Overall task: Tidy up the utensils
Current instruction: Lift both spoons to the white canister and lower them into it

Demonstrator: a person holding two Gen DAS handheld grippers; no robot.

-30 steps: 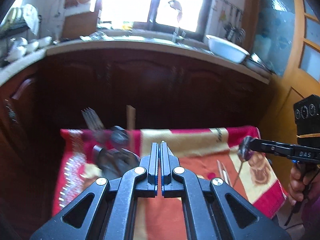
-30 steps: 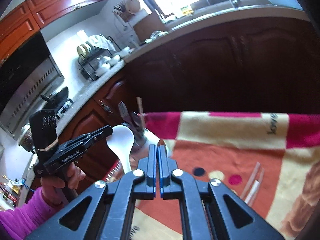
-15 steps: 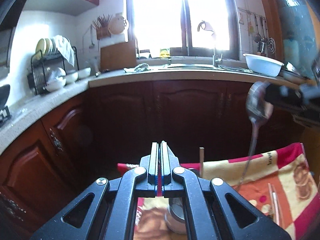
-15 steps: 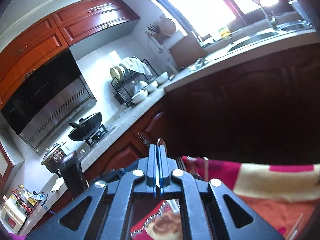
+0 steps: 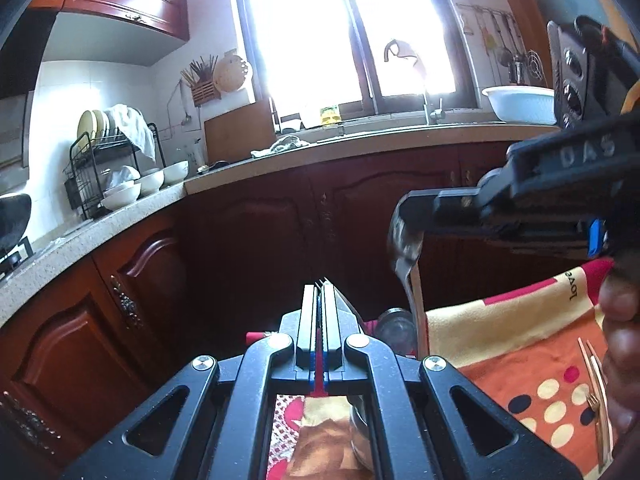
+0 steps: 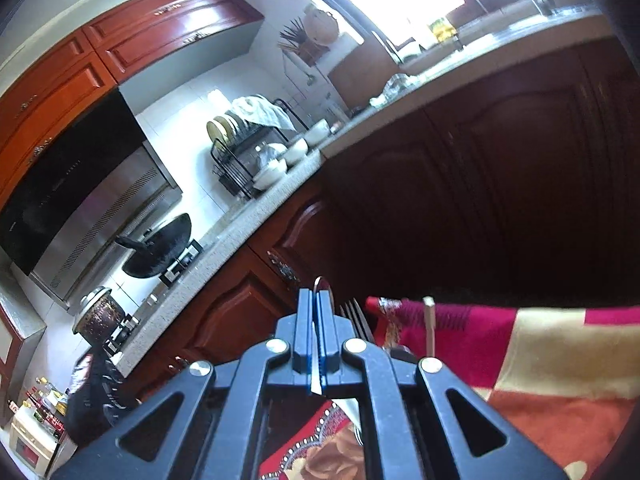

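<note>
Both claws have risen since a second ago. Right claw (image 5: pixel 404 216) pinches a metal spoon (image 5: pixel 408 264), handle hanging steeply down toward the utensil holder (image 5: pixel 394 330) just below. Left claw (image 5: pixel 320 292), nearly closed, whether holding anything I cannot tell, sits beside it, left.
</note>
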